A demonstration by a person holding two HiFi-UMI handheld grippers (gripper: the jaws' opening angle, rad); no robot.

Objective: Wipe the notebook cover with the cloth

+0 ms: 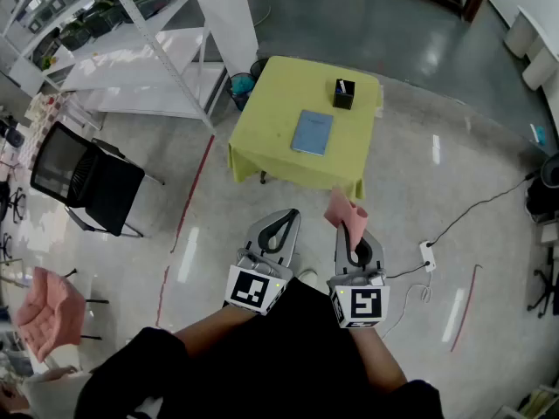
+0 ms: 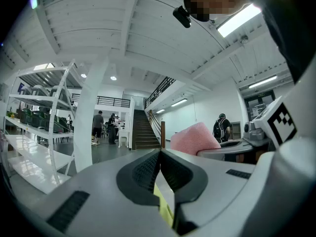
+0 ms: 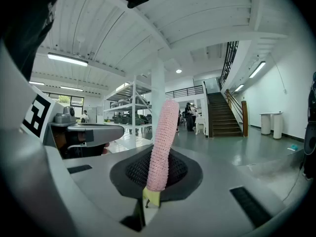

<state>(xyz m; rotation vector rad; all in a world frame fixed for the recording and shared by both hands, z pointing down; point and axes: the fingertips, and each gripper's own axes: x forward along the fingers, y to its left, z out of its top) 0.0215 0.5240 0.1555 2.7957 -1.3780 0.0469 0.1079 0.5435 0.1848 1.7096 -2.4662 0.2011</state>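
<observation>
R tool (image 1: 354,232) clenched on pink cloth (image 1: 342,209), ready for wiping; L tool (image 1: 281,227) pinched together, empty; notebook (image 1: 313,133) lies on far counter (image 1: 266,116).

Bright, even, white indoor light from strip lamps (image 2: 243,19) overhead, blown out to pure white in the left gripper view. Pale streaks of glare on the glossy floor (image 1: 489,147); only a soft, short shadow under the counter (image 1: 279,103). Heavy fisheye bending at all edges, black corners in both gripper views. Sharp on the cloth (image 3: 163,142), softer far behind.
</observation>
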